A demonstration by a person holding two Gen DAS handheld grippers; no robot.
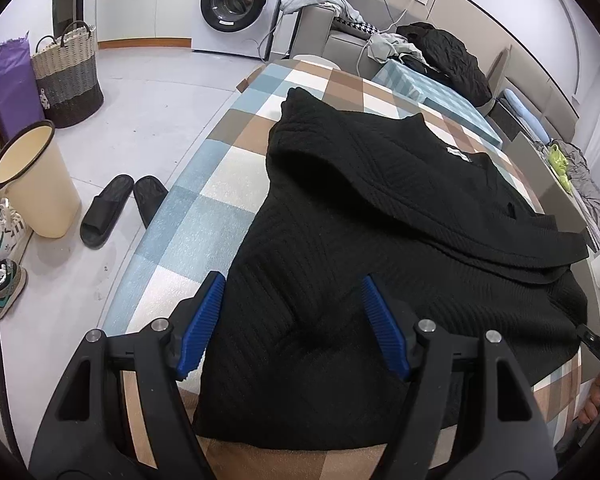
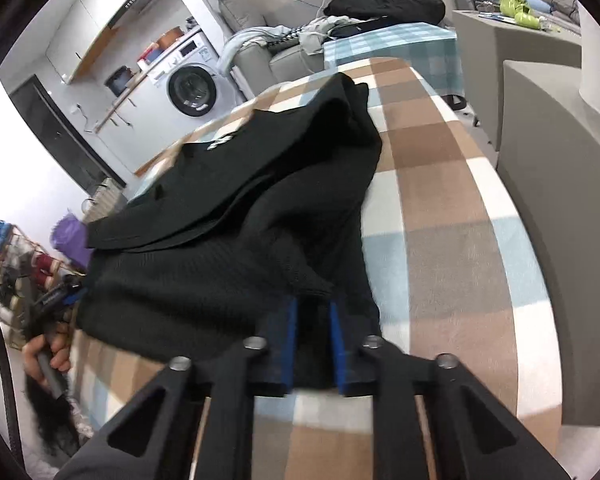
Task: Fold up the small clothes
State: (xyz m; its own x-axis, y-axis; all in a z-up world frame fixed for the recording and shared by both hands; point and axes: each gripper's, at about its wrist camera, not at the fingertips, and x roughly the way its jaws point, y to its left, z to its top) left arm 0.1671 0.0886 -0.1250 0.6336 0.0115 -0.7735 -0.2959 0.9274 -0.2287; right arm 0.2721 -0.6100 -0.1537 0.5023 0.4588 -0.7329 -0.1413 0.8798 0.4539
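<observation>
A black ribbed sweater (image 1: 380, 220) lies on the table with the checked cloth (image 1: 204, 200), a sleeve folded across its body and a white neck label (image 1: 458, 155) at the far end. My left gripper (image 1: 292, 284) stands open just above the sweater's near left part, its blue pads (image 1: 202, 328) wide apart and holding nothing. In the right wrist view, my right gripper (image 2: 313, 306) is shut on a fold of the sweater (image 2: 240, 240) at its near right edge, with black fabric pinched between the blue pads (image 2: 291, 344). The checked cloth (image 2: 440, 220) lies bare to the right.
Left of the table on the floor are a cream bin (image 1: 36, 184), black slippers (image 1: 108, 208), a woven basket (image 1: 68, 76) and shoes. Beyond the table's far end are a washing machine (image 1: 236, 4) and a sofa with piled clothes (image 1: 440, 52). A grey block (image 2: 560, 220) flanks the table's right.
</observation>
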